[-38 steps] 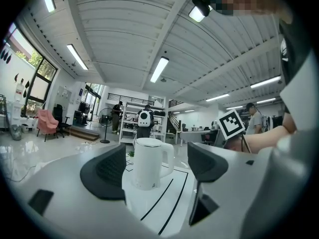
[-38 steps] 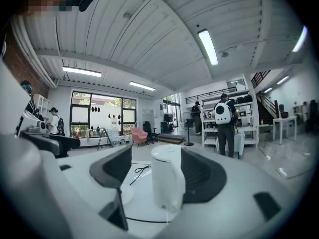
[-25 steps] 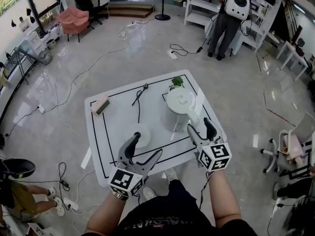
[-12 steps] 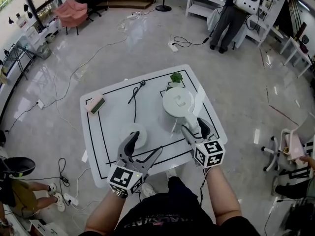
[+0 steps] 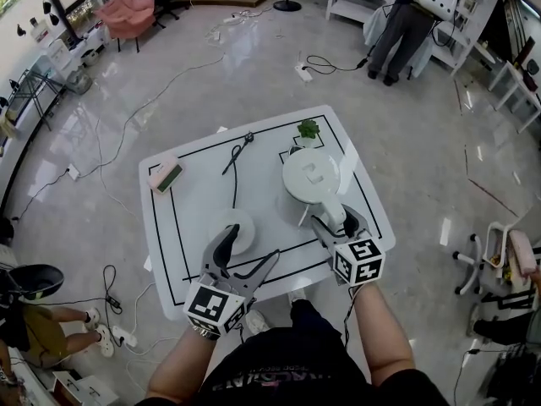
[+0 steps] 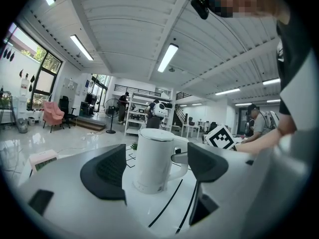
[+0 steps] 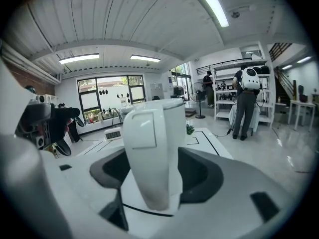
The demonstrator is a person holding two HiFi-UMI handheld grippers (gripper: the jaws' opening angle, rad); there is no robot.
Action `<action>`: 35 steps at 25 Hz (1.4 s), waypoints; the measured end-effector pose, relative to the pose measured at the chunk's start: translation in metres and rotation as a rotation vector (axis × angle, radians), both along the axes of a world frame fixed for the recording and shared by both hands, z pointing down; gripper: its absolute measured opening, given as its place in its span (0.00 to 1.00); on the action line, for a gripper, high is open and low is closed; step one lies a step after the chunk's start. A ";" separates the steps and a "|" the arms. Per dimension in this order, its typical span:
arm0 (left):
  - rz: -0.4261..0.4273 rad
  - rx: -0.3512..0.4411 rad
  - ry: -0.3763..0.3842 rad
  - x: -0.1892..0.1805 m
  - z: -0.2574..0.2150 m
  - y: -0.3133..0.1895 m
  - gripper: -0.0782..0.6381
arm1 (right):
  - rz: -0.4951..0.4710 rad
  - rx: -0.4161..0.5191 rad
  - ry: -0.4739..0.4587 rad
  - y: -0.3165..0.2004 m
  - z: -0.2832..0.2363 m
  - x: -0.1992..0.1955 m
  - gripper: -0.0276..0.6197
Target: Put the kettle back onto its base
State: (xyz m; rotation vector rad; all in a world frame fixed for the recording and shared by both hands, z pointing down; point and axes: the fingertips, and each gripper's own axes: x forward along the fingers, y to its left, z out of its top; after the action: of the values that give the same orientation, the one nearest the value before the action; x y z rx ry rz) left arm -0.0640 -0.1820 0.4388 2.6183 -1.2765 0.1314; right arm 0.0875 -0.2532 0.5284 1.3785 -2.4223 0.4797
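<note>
The white kettle (image 5: 309, 174) stands on the white table (image 5: 190, 205) at its right side, handle toward me. My right gripper (image 5: 338, 218) is open, a jaw on each side of the handle (image 7: 148, 148); no squeeze shows. The round white base (image 5: 234, 231) lies on the table left of the kettle, its black cable (image 5: 236, 172) running to the far edge. My left gripper (image 5: 251, 245) hovers open and holding nothing just near of the base. In the left gripper view the kettle (image 6: 155, 158) shows beyond the open jaws.
A small pink and green clock (image 5: 166, 176) sits at the table's left, and a little green plant (image 5: 308, 129) at the far right corner. Cables trail over the floor. A person with a backpack (image 5: 406, 19) stands at shelves far off. A chair (image 5: 494, 256) stands at the right.
My right gripper has moved forward and left, so its jaws now straddle the kettle's handle. The left gripper has hardly moved. The kettle and base stay where they were.
</note>
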 end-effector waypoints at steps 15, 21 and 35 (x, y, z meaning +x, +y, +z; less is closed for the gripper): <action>-0.006 -0.019 0.011 0.001 0.006 -0.002 0.63 | -0.016 0.010 0.076 0.001 0.001 0.001 0.23; -0.020 -0.019 0.012 -0.002 0.007 0.000 0.63 | -0.016 0.014 0.094 0.002 0.001 0.000 0.23; -0.085 -0.010 0.003 -0.018 -0.003 0.004 0.63 | -0.025 0.101 0.077 -0.003 -0.010 0.001 0.22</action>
State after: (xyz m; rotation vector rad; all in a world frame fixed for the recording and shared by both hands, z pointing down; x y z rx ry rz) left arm -0.0824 -0.1778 0.4360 2.5504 -1.3798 0.1185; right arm 0.0881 -0.2562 0.5181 1.3785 -2.4280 0.2967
